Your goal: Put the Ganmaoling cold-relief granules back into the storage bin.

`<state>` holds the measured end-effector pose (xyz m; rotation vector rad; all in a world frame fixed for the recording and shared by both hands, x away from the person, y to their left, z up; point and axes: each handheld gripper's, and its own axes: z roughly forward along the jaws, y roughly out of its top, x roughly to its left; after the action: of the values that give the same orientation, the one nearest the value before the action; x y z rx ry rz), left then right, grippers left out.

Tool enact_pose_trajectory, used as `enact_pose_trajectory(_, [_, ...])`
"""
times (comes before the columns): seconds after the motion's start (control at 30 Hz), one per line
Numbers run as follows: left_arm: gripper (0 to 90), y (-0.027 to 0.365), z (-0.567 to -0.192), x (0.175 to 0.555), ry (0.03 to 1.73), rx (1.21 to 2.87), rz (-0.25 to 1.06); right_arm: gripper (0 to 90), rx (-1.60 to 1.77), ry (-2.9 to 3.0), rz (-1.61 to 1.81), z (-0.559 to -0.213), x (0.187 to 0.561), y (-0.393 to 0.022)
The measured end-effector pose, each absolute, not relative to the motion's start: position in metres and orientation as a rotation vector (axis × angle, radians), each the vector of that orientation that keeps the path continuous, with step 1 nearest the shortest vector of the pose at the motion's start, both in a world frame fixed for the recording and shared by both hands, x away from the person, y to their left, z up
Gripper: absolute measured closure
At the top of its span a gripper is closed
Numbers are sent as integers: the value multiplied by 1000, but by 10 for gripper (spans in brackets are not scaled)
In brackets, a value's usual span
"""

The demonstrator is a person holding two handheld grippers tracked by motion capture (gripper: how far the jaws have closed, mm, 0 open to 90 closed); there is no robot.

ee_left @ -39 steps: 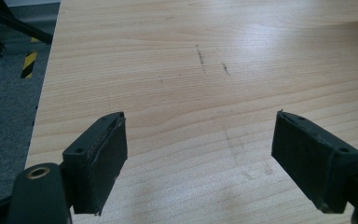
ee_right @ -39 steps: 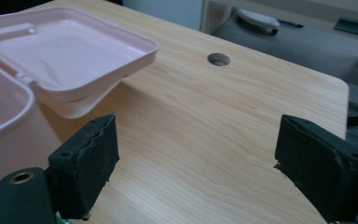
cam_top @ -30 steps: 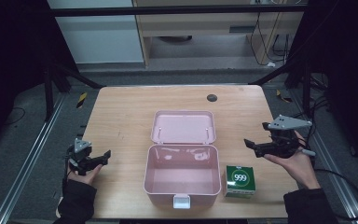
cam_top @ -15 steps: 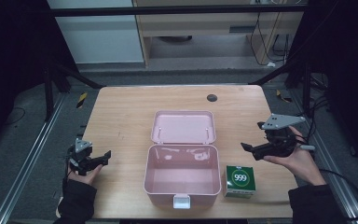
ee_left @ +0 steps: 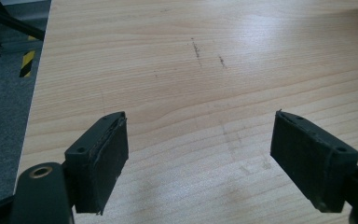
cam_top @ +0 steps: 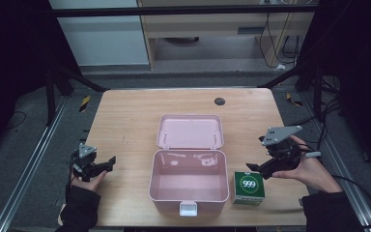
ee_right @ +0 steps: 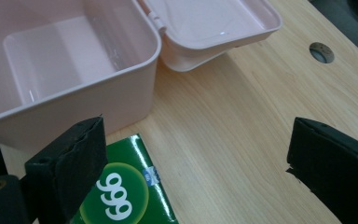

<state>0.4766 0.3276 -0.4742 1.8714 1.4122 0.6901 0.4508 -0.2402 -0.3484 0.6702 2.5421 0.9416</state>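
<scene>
A person is sitting at the near side of a light wooden desk (cam_top: 125, 121), holding a pair of tongs in each hand. In the middle of the desk a pale pink plastic box (cam_top: 188, 181) is standing open and empty, its hinged lid (cam_top: 189, 131) lying flat on the far side and a white latch (cam_top: 188, 209) showing on its near wall. Just to the right of the box, near the front edge of the desk, a small green carton printed with 999 (cam_top: 248, 188) is lying flat, close beside the box wall but apart from it. The right tongs (cam_top: 255, 168) are hovering just above and to the right of the carton, jaws spread wide and gripping nothing; in the right gripper view the carton (ee_right: 121, 196) is lying under the left-hand jaw, not yet between the two. The left tongs (cam_top: 107, 162) are resting low at the near left of the desk, well apart from the box, also spread wide and empty over bare wood. By the look of it the work is only beginning: the box is already open, while the carton is yet to be grasped, lifted and placed inside, probably before the lid is closed.
</scene>
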Motion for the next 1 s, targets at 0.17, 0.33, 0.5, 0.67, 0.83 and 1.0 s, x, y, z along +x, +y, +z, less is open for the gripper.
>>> enact_pose_trajectory(0.17, [183, 328, -475, 477, 1413, 1875, 686, 45, 603, 2612, 887, -353, 447, -234])
enact_pose_trajectory(0.33, [183, 327, -475, 477, 1411, 1878, 687, 41, 578, 2646, 852, -356, 446, -231])
enact_pose_trajectory(0.5, [184, 327, -475, 477, 1411, 1876, 688, 39, 543, 2684, 815, -359, 444, -228])
enact_pose_trajectory(0.67, [184, 327, -475, 477, 1409, 1878, 687, 39, 512, 2716, 790, -363, 443, -225])
enact_pose_trajectory(0.83, [185, 327, -475, 477, 1408, 1876, 692, 41, 483, 2764, 757, -371, 440, -225])
enact_pose_trajectory(1.0, [186, 327, -474, 476, 1406, 1876, 695, 36, 463, 2801, 726, -379, 438, -224])
